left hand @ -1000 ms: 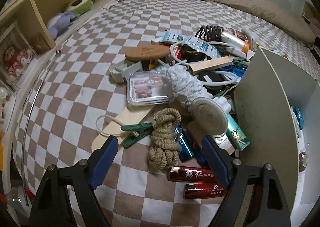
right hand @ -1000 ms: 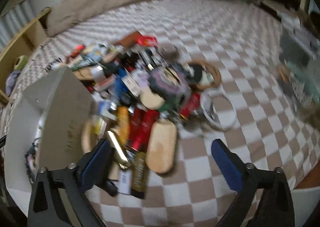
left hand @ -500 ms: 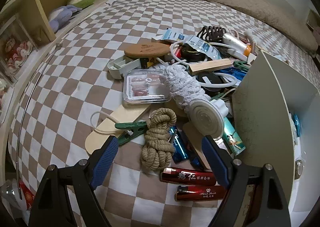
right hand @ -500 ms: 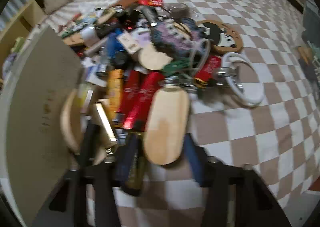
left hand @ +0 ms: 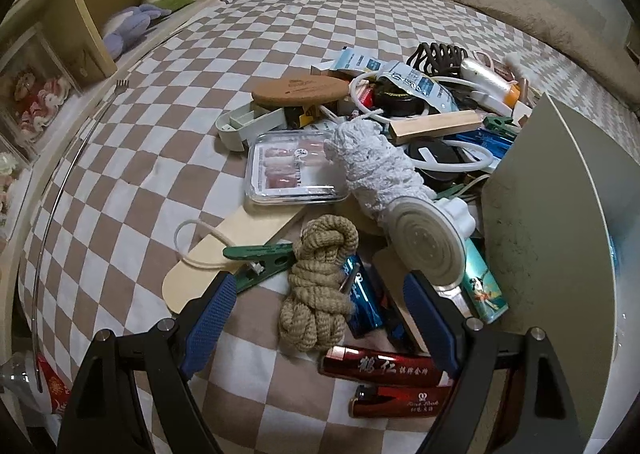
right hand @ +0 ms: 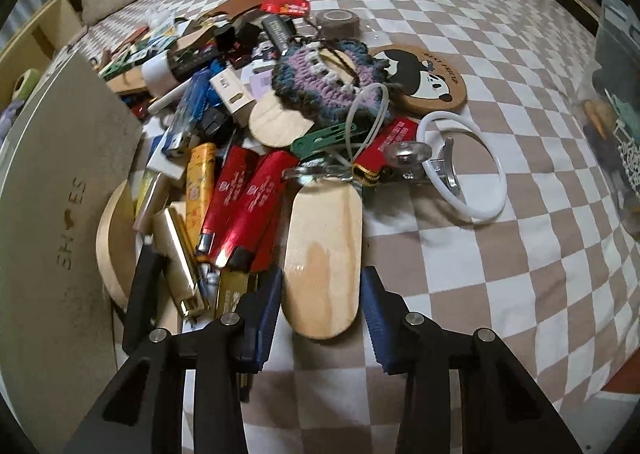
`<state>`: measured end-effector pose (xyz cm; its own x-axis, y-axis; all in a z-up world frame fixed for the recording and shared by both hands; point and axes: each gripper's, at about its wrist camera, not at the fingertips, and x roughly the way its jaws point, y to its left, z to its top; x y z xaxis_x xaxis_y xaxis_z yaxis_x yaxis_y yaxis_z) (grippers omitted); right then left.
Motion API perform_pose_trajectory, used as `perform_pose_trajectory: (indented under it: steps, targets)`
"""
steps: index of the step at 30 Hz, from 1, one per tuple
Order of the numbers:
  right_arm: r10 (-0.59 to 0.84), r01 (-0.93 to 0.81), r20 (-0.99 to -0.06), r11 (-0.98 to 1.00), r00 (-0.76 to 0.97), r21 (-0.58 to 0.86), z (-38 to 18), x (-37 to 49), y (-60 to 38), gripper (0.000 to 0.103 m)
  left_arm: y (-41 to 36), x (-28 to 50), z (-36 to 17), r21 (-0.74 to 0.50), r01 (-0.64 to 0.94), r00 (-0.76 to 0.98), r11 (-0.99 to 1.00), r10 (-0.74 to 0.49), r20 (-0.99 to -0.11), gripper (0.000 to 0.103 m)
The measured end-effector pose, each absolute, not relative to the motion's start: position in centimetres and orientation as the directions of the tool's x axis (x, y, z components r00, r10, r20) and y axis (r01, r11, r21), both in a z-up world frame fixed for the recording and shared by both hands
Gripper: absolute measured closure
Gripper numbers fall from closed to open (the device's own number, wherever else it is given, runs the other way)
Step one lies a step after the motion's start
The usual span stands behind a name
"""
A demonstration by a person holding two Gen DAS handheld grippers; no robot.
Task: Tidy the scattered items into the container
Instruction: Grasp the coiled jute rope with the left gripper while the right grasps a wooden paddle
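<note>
A pile of small items lies on the checkered bedspread. In the right wrist view my right gripper (right hand: 322, 306) is shut on the near end of a pale wooden oval board (right hand: 324, 250), one blue pad on each long edge. Red lighters (right hand: 248, 194) lie just left of it. The grey shoe box (right hand: 60, 194) stands at the left. In the left wrist view my left gripper (left hand: 318, 286) is open, and a tan rope bundle (left hand: 324, 250) lies between its fingers without touching them. The same box (left hand: 552, 214) rises at the right.
A white ring with a metal hook (right hand: 460, 170) and a panda coaster (right hand: 424, 74) lie right of the pile. A clear plastic case (left hand: 292, 170), a white knitted roll (left hand: 376, 166) and a green clothes peg (left hand: 260, 258) sit near the rope. Wooden shelving (left hand: 80, 14) lines the bed's left side.
My right gripper has dropped towards the pile and its jaws have narrowed from wide apart onto the wooden oval board. The left gripper has only rolled slightly over the rope.
</note>
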<state>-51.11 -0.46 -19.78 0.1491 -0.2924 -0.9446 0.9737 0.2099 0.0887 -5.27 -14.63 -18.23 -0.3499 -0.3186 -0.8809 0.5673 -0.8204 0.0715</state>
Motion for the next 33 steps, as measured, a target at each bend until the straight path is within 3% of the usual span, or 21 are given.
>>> perform_pose_trajectory:
  steps: [7,20,21,23,26,29,33]
  targets:
    - [-0.295,0.976,-0.944,0.198,0.148,0.091,-20.0,-50.6,-1.0,0.062,-15.6,-5.5,-19.5,0.131,0.607,-0.277,-0.783,-0.364,-0.889,0.017]
    - [-0.353,0.956,-0.893,0.183,0.280,0.228,-16.7,-51.6,-0.8,0.062,-16.8,-6.6,-20.9,0.142,0.616,-0.267,-0.775,-0.375,-0.888,0.018]
    - [-0.359,0.955,-0.888,0.182,0.286,0.234,-16.4,-51.6,-0.8,0.062,-16.6,-6.6,-20.9,0.152,0.608,-0.263,-0.779,-0.379,-0.887,0.021]
    - [-0.371,0.952,-0.879,0.183,0.300,0.247,-15.7,-51.8,-0.5,0.062,-16.0,-6.9,-20.8,0.176,0.583,-0.265,-0.793,-0.390,-0.882,0.039]
    - [-0.387,0.946,-0.865,0.185,0.318,0.266,-14.7,-52.1,-0.2,0.062,-15.6,-7.0,-20.6,0.159,0.562,-0.264,-0.812,-0.359,-0.895,0.059]
    - [-0.397,0.942,-0.856,0.184,0.332,0.280,-14.1,-52.3,0.0,0.062,-15.6,-6.8,-20.4,0.119,0.568,-0.265,-0.814,-0.317,-0.911,0.066]
    - [-0.404,0.942,-0.852,0.188,0.333,0.279,-13.5,-52.4,0.3,0.062,-15.3,-6.6,-20.1,0.119,0.561,-0.267,-0.820,-0.315,-0.911,0.067]
